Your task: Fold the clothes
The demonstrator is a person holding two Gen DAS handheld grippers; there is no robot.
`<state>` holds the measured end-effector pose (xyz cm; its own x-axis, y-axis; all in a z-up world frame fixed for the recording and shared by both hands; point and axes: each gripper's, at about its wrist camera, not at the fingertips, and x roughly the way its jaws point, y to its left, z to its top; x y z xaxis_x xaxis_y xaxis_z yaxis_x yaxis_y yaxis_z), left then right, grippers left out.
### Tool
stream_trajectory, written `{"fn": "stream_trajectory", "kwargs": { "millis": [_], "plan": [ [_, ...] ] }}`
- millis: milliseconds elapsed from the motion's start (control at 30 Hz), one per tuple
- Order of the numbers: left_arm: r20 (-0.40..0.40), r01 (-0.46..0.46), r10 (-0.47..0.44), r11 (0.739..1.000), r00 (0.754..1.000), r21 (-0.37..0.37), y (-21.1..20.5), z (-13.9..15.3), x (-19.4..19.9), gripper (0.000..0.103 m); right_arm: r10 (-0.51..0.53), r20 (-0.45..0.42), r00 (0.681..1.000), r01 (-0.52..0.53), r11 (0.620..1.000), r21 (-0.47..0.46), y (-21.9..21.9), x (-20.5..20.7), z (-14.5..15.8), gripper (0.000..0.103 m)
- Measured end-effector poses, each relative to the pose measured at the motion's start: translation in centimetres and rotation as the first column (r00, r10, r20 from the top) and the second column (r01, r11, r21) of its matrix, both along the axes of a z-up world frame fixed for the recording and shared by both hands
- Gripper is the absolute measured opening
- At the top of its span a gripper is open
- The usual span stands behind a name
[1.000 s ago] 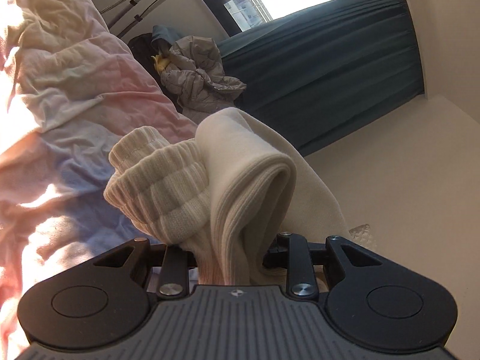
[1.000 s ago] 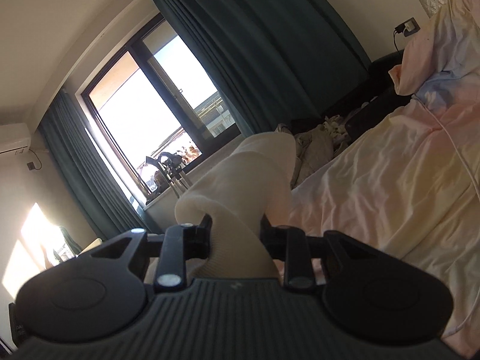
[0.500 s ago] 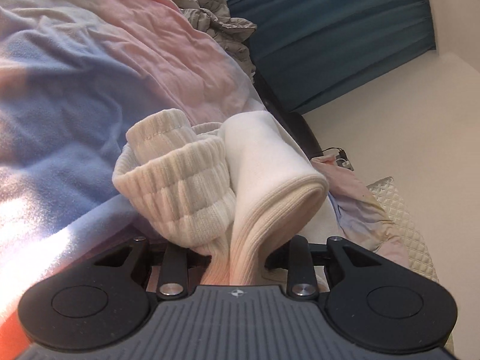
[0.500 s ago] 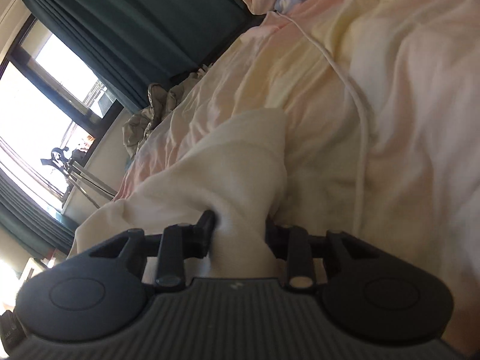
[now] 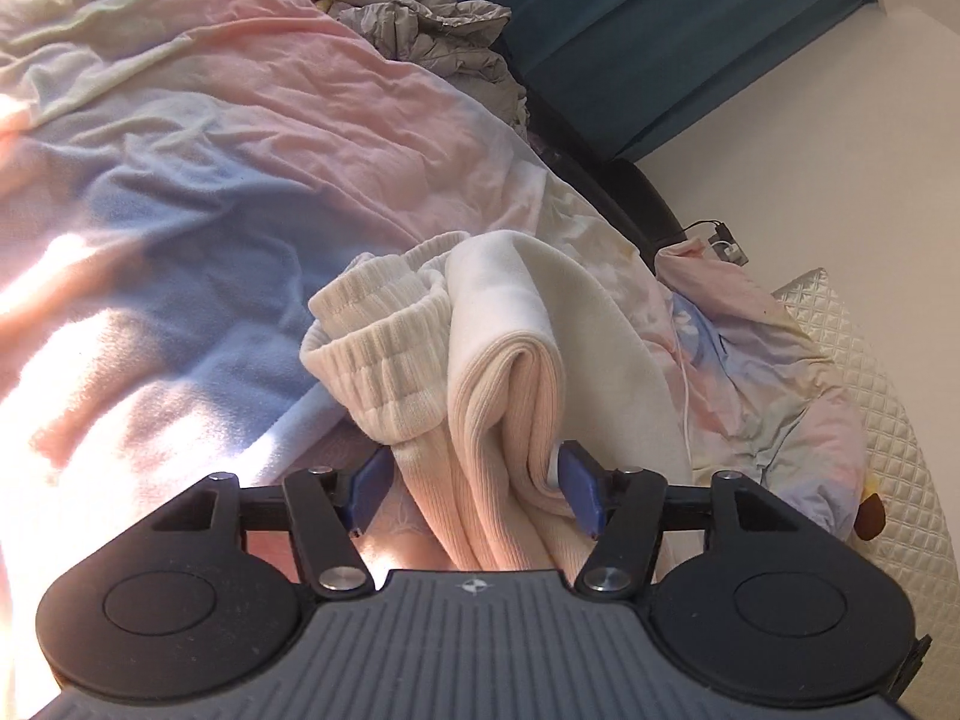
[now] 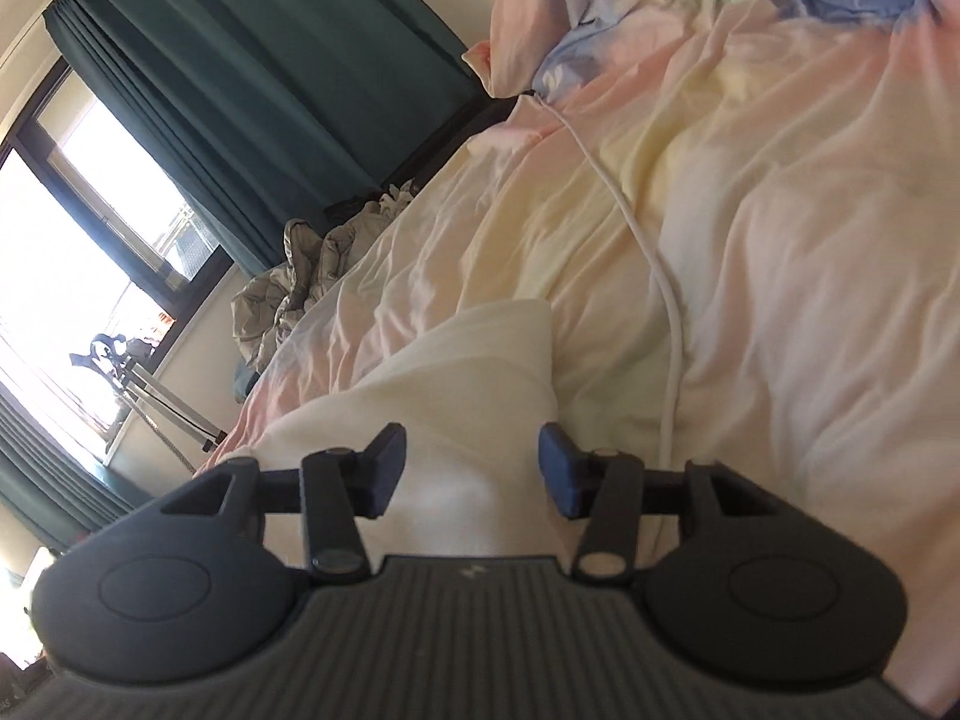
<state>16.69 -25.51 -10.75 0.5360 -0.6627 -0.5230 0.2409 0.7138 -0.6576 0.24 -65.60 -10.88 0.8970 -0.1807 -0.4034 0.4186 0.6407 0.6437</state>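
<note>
A cream garment [image 5: 510,324] with a ribbed cuff [image 5: 384,354] lies bunched on the pastel duvet [image 5: 180,192]. My left gripper [image 5: 471,474] sits low over it. Its jaws are opening, and the folded fabric stands between the blue pads [image 5: 366,486] without being squeezed. In the right wrist view another part of the same cream garment [image 6: 456,360] rests flat on the bed. My right gripper [image 6: 471,462] straddles it. Its jaws are also opening, with a gap between each blue pad [image 6: 558,474] and the cloth.
A white cable [image 6: 660,276] runs across the duvet [image 6: 780,240] just right of the right gripper. A grey jacket heap [image 5: 420,18] lies at the bed's far edge by teal curtains [image 6: 240,90]. A pillow [image 5: 750,360] and quilted headboard [image 5: 888,420] are at the right.
Both grippers have come down from the air to the bed with the cream garment. Their jaws, shut on the fabric before, have spread and let it go.
</note>
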Motion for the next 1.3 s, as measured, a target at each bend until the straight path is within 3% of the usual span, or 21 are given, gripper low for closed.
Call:
{"fn": "stream_trajectory", "kwargs": {
  "millis": [67,333,567,700,833,1033,1167,1300],
  "plan": [
    [0.066,-0.007,0.004,0.999,0.998,0.046,1.2,1.7,-1.2,0.079,0.008,0.006,1.0,-0.007,0.999,-0.037,0.6,-0.7,1.7,0.052],
    [0.301,-0.061,0.008,0.985,0.953,0.164,8.3,10.5,-6.6,0.093,0.121,0.051,0.991,-0.109,0.974,-0.197,6.5,-3.4,9.2,0.052],
    [0.476,-0.184,0.049,0.953,0.878,0.24,15.8,16.6,-11.7,0.099,0.3,0.063,0.952,-0.259,0.897,-0.359,15.9,-3.1,14.6,0.052],
    [0.56,-0.291,0.078,0.908,0.825,0.302,20.0,18.8,-14.4,0.101,0.394,0.065,0.917,-0.333,0.844,-0.421,22.1,-2.2,16.9,0.052],
    [0.592,-0.379,0.114,0.859,0.798,0.344,23.5,19.3,-16.2,0.103,0.468,0.057,0.882,-0.396,0.8,-0.45,27.5,-1.2,18.0,0.052],
    [0.599,-0.465,0.164,0.794,0.784,0.391,27.5,18.5,-17.3,0.103,0.554,0.029,0.832,-0.471,0.732,-0.492,35.0,-0.1,18.4,0.052],
    [0.584,-0.493,0.195,0.767,0.788,0.41,28.9,17.4,-17.3,0.103,0.585,0.003,0.811,-0.496,0.69,-0.526,38.7,0.4,17.7,0.053],
    [0.587,-0.516,0.209,0.746,0.782,0.421,28.9,15.9,-16.9,0.103,0.595,-0.016,0.803,-0.511,0.675,-0.533,40.3,1.0,16.2,0.054]
  ]
}}
